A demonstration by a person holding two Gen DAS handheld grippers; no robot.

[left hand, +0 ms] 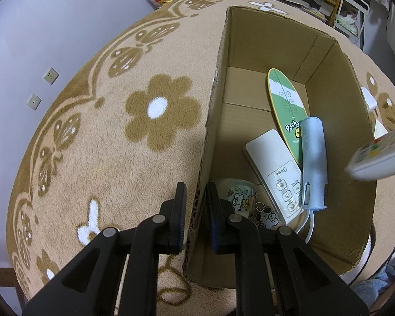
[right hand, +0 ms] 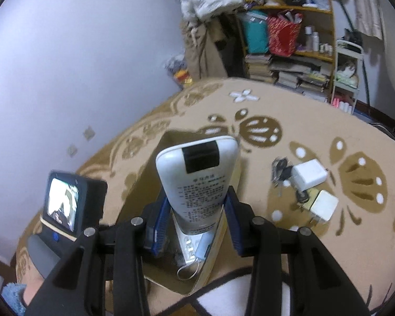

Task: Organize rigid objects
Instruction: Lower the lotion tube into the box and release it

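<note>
I pinch the cardboard box (left hand: 297, 52) wall with my left gripper (left hand: 196, 200), fingers clamped, steadying it. My right gripper (right hand: 196, 216), fingers clamped on the white remote (right hand: 197, 173), holds it above the box for dropping in.

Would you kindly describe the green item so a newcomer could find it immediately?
Look inside the cardboard box on the flowered blanket. The green oval board leans near its far right corner, behind the white remote; alone there, it is green with a cartoon logo.

white remote (right hand: 197, 181) | back up, seemingly airborne | above cardboard box (left hand: 250, 50)
</note>
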